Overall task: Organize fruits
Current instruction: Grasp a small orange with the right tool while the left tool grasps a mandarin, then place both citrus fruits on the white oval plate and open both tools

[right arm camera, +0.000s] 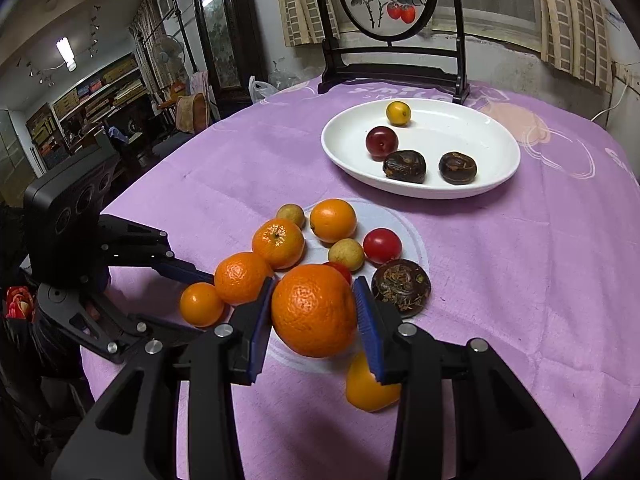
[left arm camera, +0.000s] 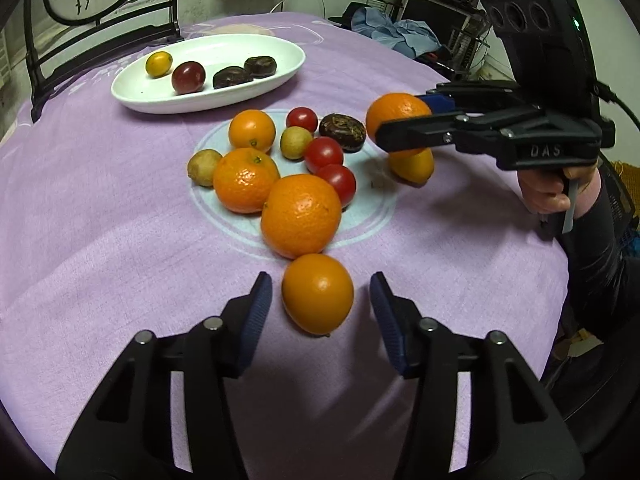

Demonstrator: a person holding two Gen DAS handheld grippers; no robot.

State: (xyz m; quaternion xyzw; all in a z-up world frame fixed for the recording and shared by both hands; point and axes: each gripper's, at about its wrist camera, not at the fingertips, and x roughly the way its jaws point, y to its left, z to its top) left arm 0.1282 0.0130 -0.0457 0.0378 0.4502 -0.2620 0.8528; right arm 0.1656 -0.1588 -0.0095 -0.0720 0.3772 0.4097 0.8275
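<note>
Item: orange, clamped between the blue pads of our right gripper and lifted clear of the purple tablecloth, presumably bound for sorting. Beyond its fingertips: the white oval dish, holding a plum, a small yellow fruit and two dark water chestnuts. Below it, a yellow-orange fruit. Our left gripper, fingers spread and holding nothing, brackets a smooth orange fruit without touching it, apparently lined up to grasp. Ahead: oranges, cherry tomatoes, loose.
</note>
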